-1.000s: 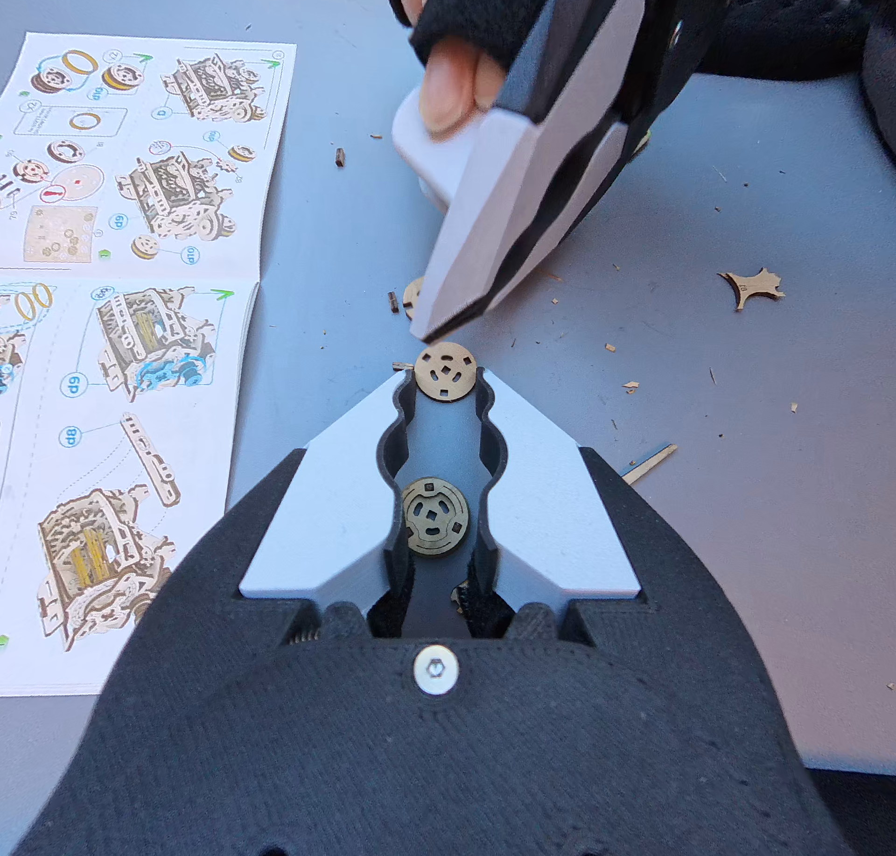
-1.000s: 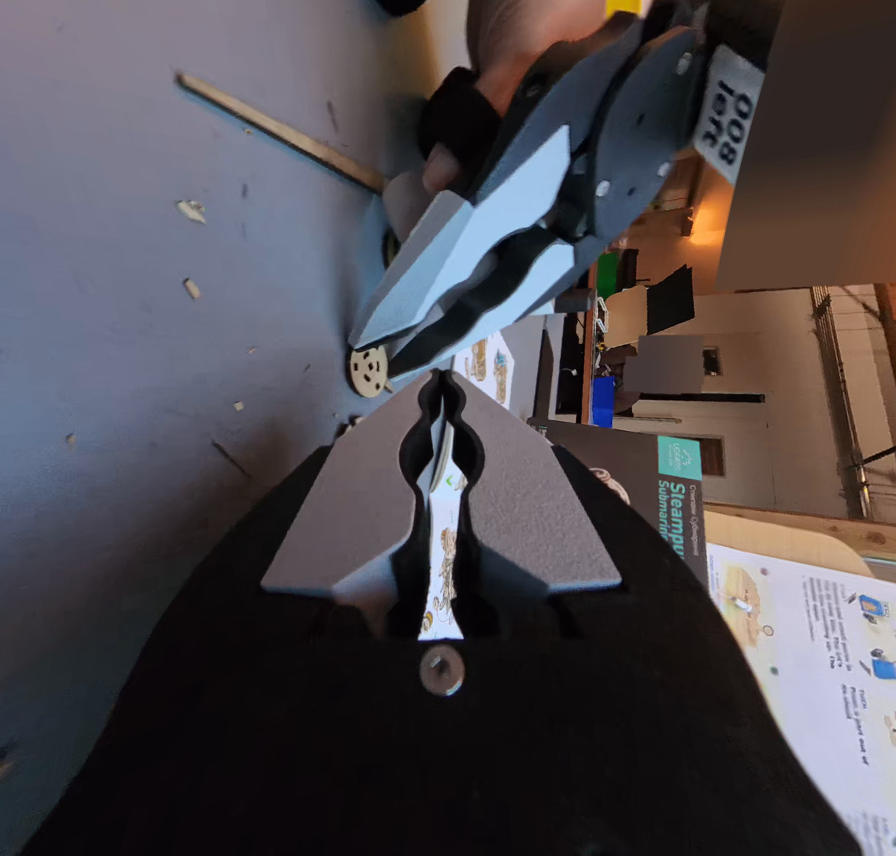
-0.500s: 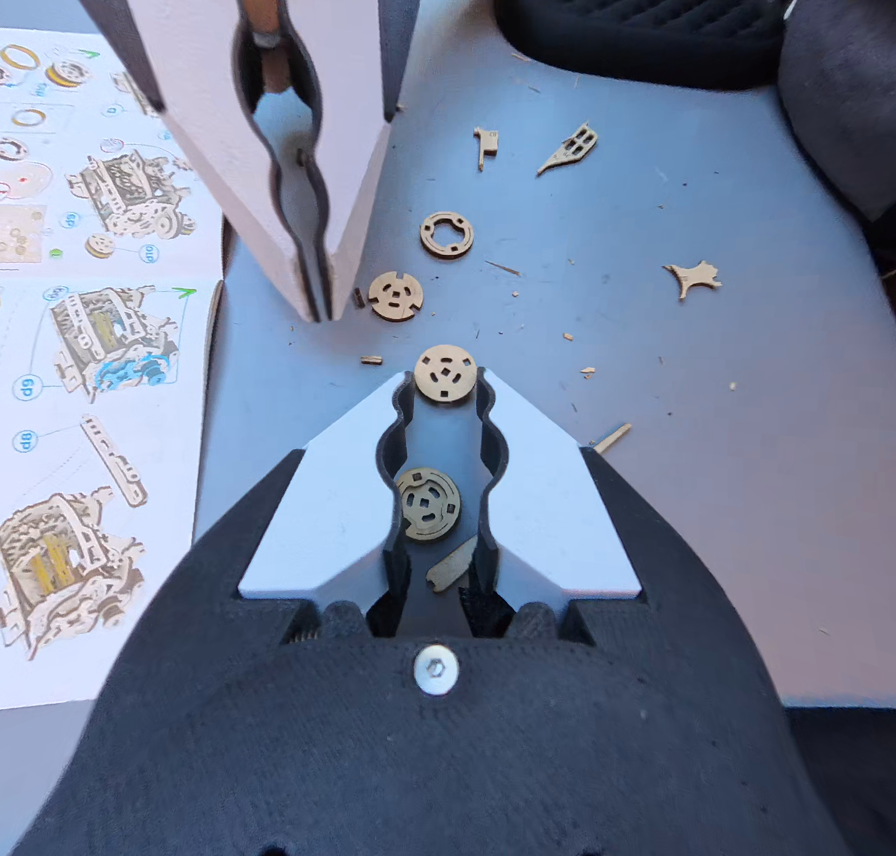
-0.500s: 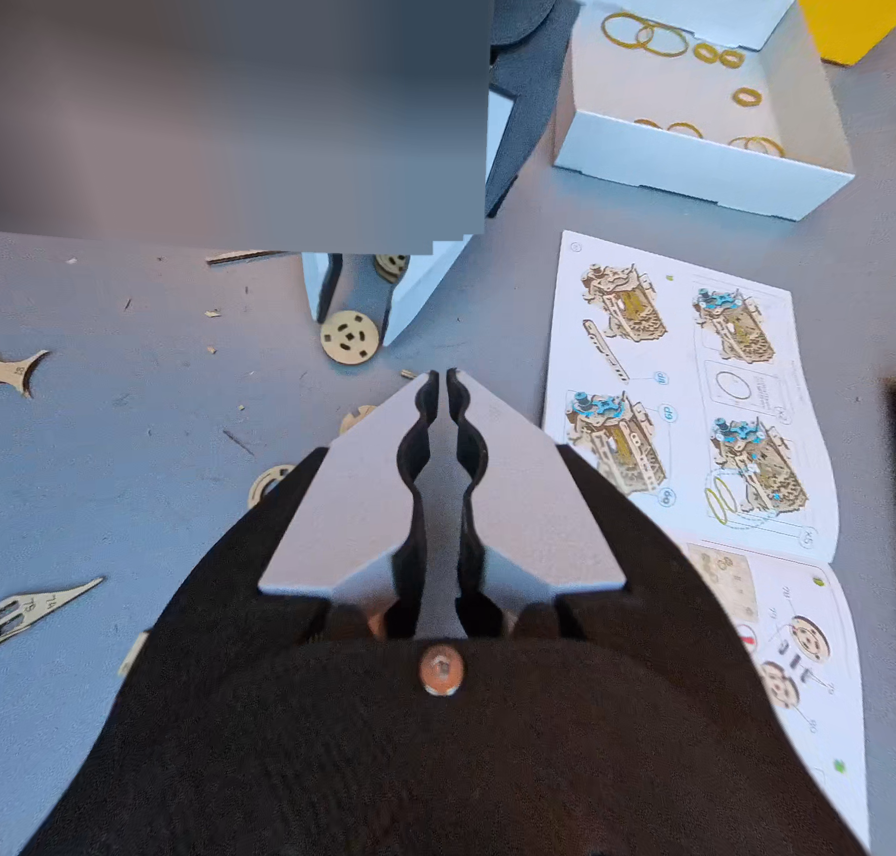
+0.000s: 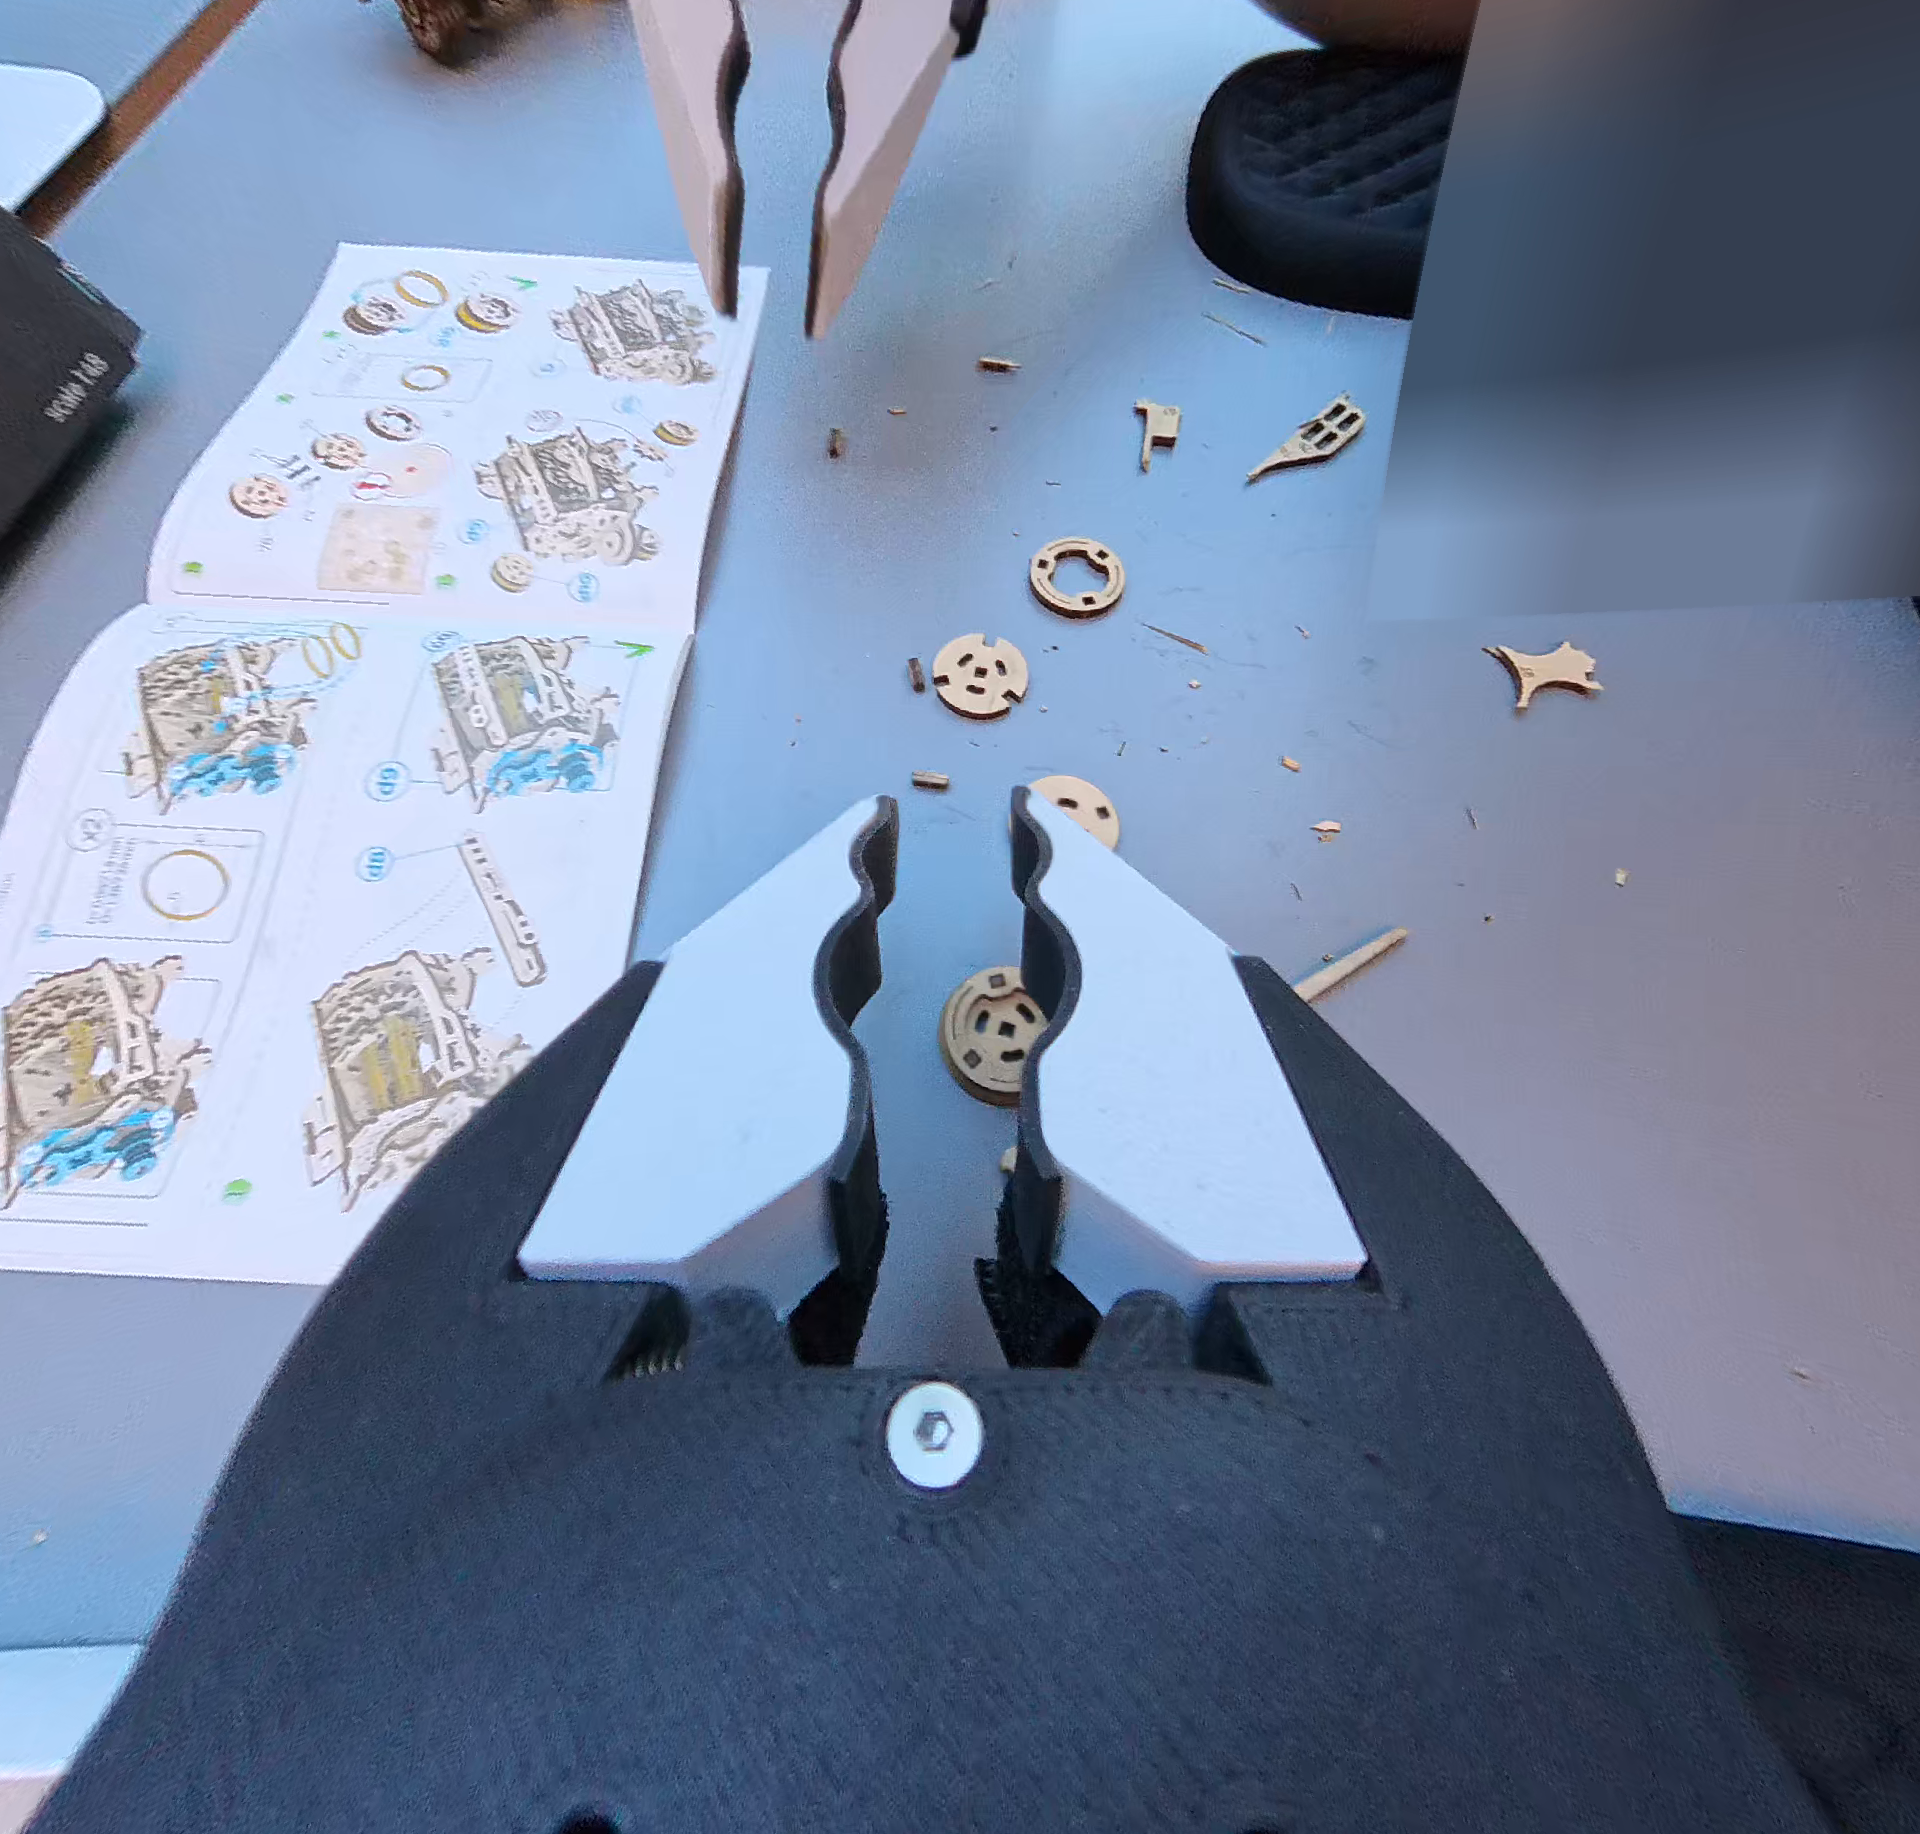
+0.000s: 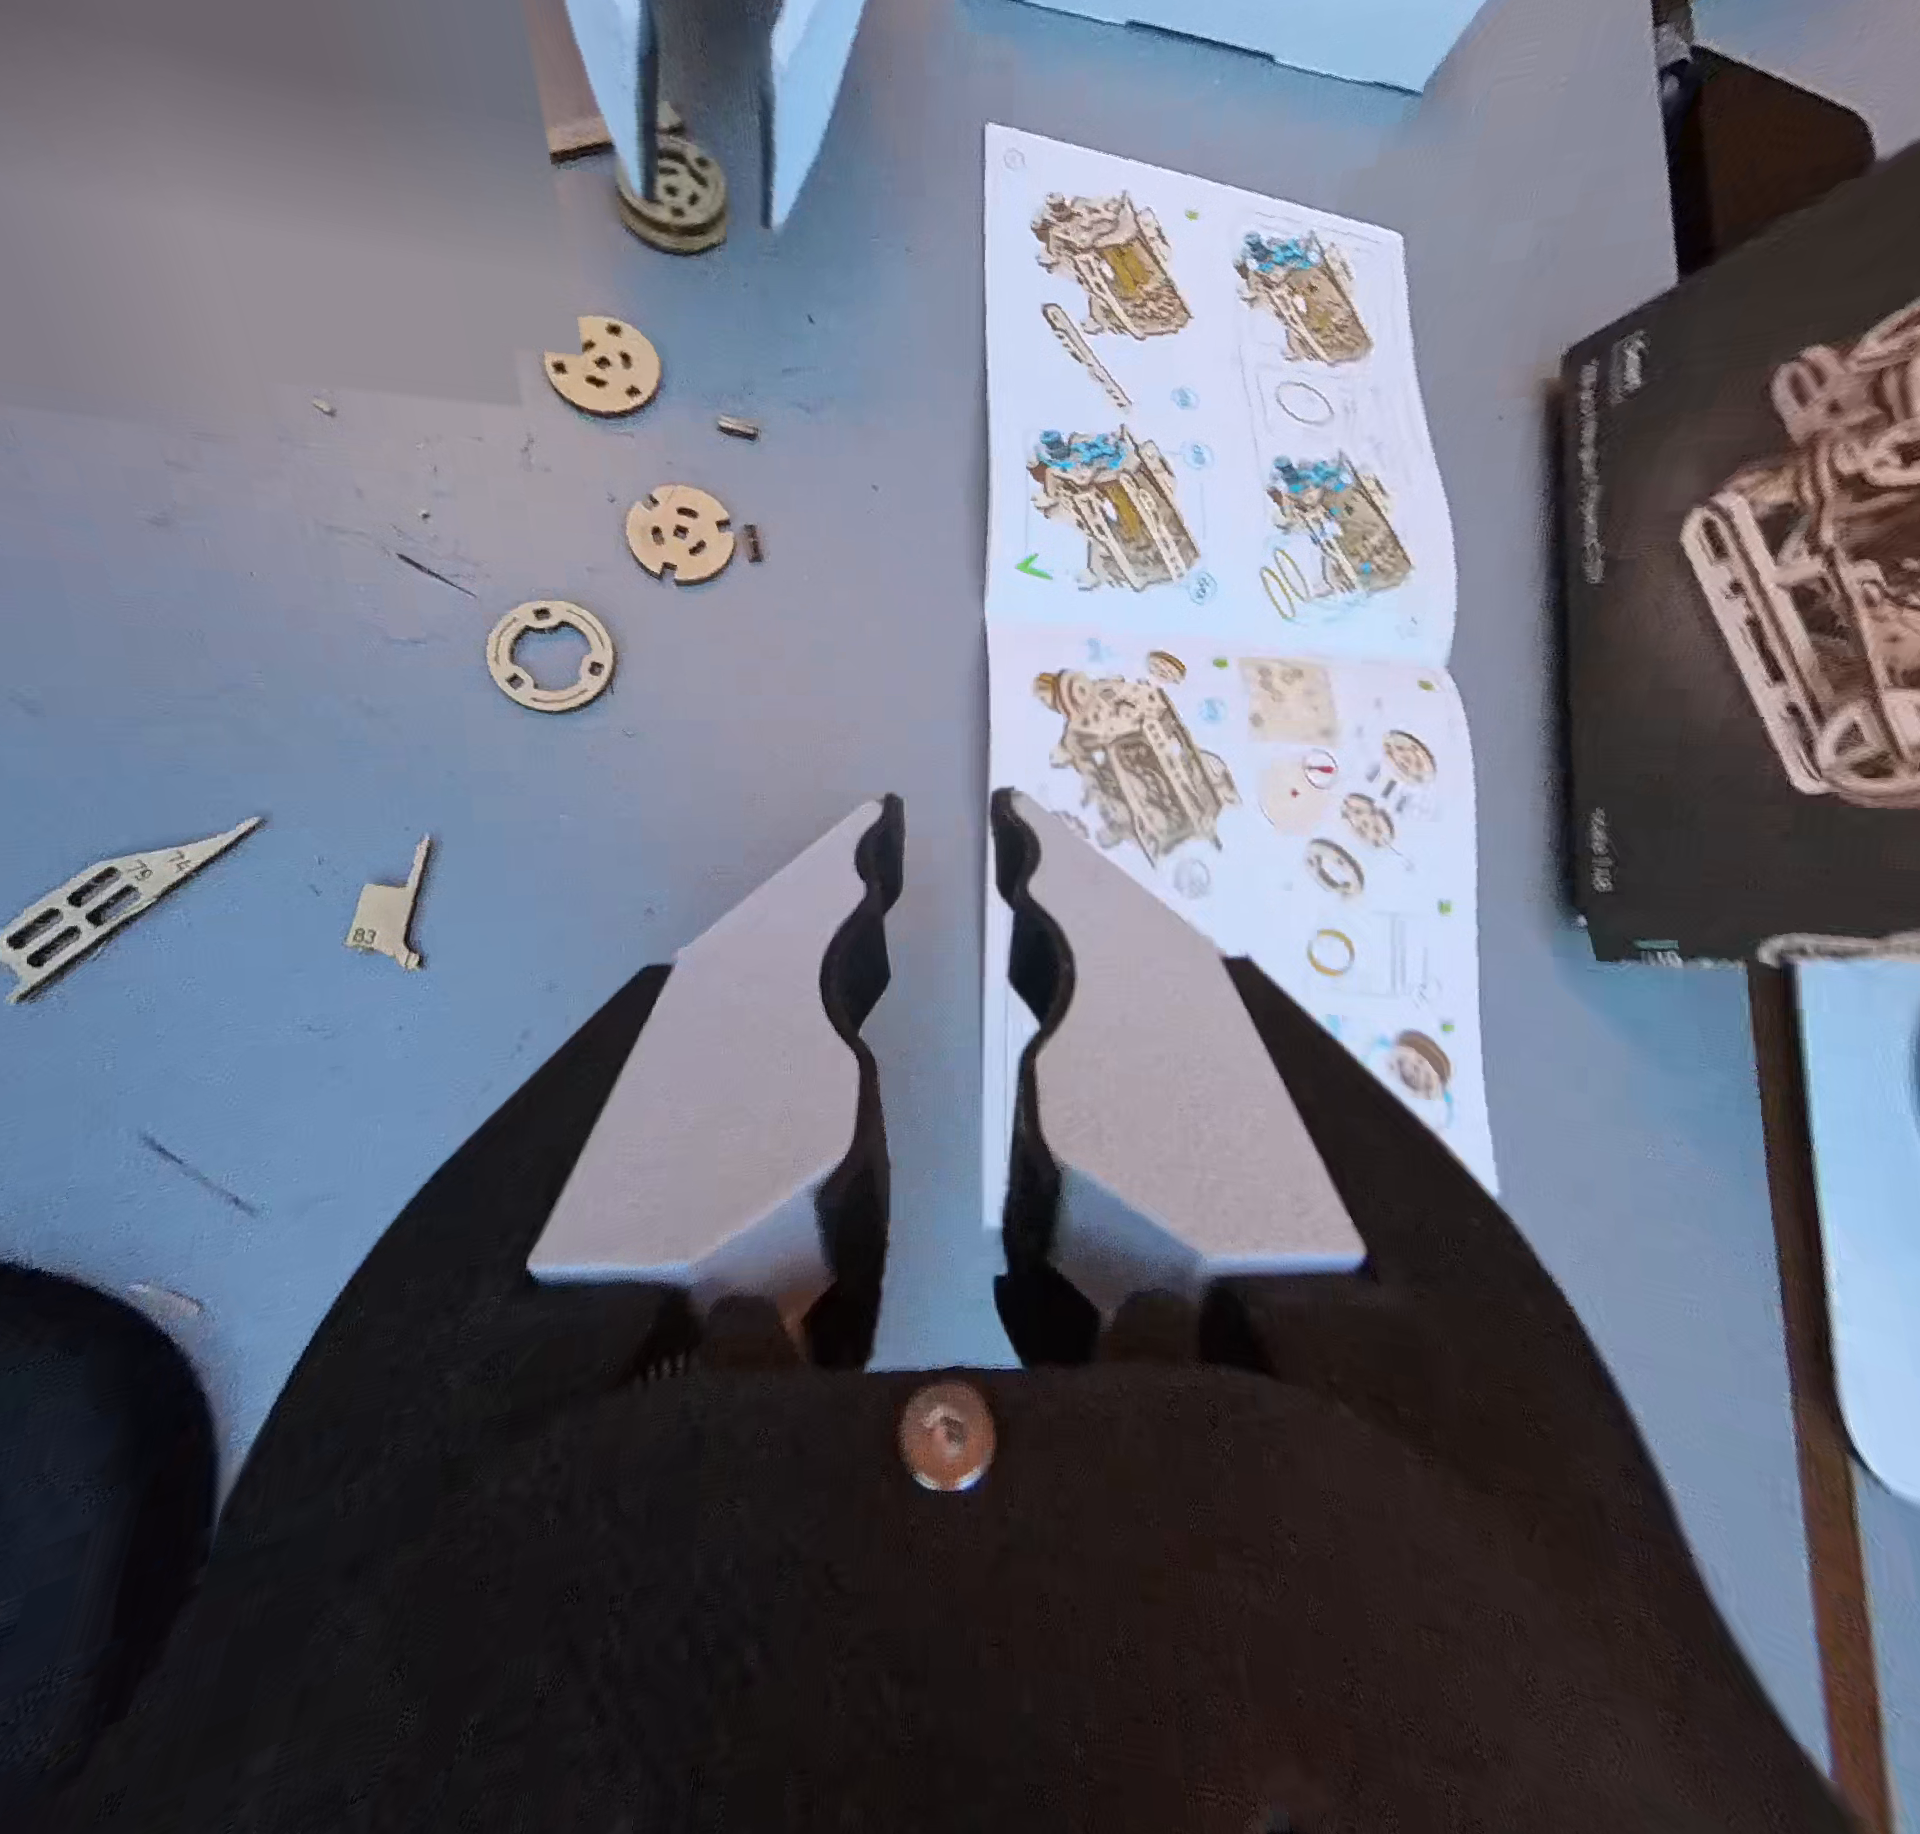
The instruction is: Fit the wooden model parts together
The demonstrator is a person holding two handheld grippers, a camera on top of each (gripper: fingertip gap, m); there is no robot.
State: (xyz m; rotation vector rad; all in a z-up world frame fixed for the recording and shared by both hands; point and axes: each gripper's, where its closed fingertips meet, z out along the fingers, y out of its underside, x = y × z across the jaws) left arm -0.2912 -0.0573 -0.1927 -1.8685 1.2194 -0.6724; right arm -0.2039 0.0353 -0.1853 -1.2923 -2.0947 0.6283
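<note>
From the left wrist view, the left claw (image 5: 954, 818) hangs over the grey tabletop (image 5: 1558, 1057) with its jaws apart and nothing between them. The landmark here is the instruction sheet (image 5: 395, 724), spread flat to the left of the claw. A stacked wooden wheel (image 5: 992, 1034) lies on the tabletop in the gap between the jaws, partly hidden by the right jaw; a plain wooden disc (image 5: 1081, 808) peeks out just past that jaw's tip. Farther from the sheet lie a slotted disc (image 5: 980, 676) and a wooden ring (image 5: 1076, 577). The right claw (image 5: 771, 321) hovers at the sheet's far edge, jaws apart. From the right wrist view, the right claw (image 6: 943, 810) is likewise parted and empty, its right tip over the near edge of the instruction sheet (image 6: 1216, 537). Left of the sheet lie the slotted disc (image 6: 680, 533), the wooden ring (image 6: 550, 656) and a notched disc (image 6: 603, 366). Beyond them the left claw (image 6: 696, 215) stands over the stacked wooden wheel (image 6: 673, 197).
</note>
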